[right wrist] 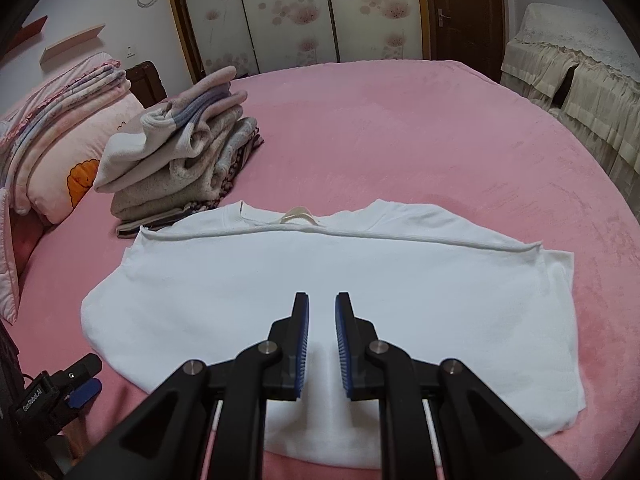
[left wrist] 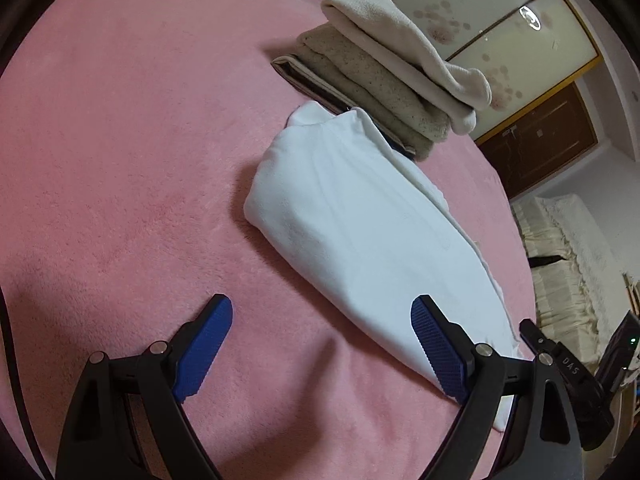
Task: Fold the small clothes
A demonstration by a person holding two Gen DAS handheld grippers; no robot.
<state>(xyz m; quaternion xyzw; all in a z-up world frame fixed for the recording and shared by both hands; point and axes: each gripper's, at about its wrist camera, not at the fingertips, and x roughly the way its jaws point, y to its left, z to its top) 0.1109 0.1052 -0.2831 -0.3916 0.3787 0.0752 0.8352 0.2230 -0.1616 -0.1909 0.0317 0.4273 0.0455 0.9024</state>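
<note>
A pink fleecy bedspread (right wrist: 400,128) covers the whole bed, and on its near half lies a white shirt (right wrist: 320,264), smooth soft cloth folded over into a broad flat rectangle with a rolled edge across its far side. Far left of it, just beside its corner, sits a stack of folded clothes (right wrist: 180,164), fuzzy beige and grey. The left gripper (left wrist: 322,312) hovers spread wide and empty at the shirt's edge, while the right gripper (right wrist: 322,300) hangs over the shirt nearly closed, holding nothing.
</note>
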